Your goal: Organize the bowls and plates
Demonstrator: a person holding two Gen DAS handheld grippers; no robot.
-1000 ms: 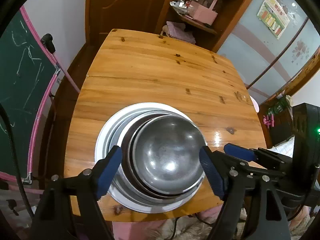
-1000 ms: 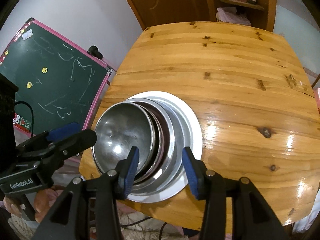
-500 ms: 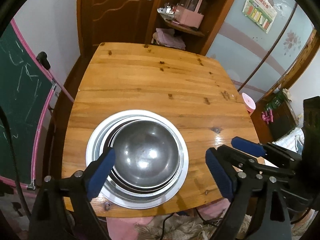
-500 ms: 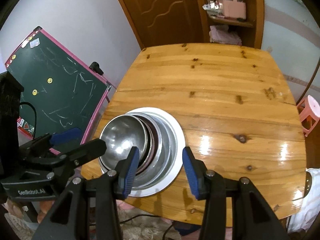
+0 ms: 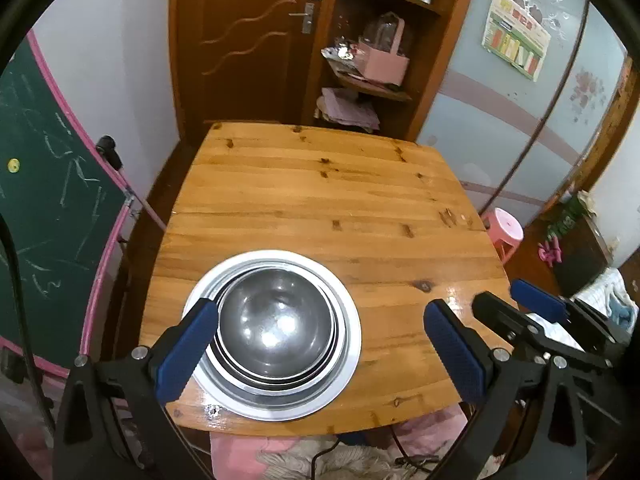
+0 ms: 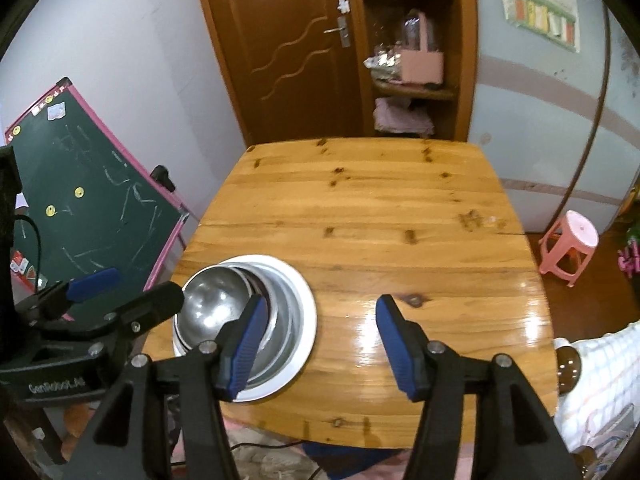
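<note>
The stack of dishes sits at the near left part of the wooden bench (image 5: 328, 200): a white plate (image 5: 348, 364) at the bottom, steel bowls nested on it, and the top steel bowl (image 5: 276, 324) now centred in the pile, where a second ago it lay off to one side, leaning on the rims beneath.

Both tools have pulled back and up since then, so the whole bench and the room behind it, with a brown door (image 5: 248, 40) and a corner shelf (image 5: 372, 84), come into sight. The left hand-held gripper (image 5: 320, 352) is spread wide and holds nothing; its left pad overlaps the plate's left edge in the view, its right pad hangs over bare wood well clear of the stack. The right hand-held gripper (image 6: 318, 348) has opened wider than before and is also empty, its left pad in front of the bowls, its right pad over the glossy wood. A green chalkboard (image 6: 92, 208) stands left of the bench, and a pink stool (image 6: 568, 244) stands on the floor at its right.
</note>
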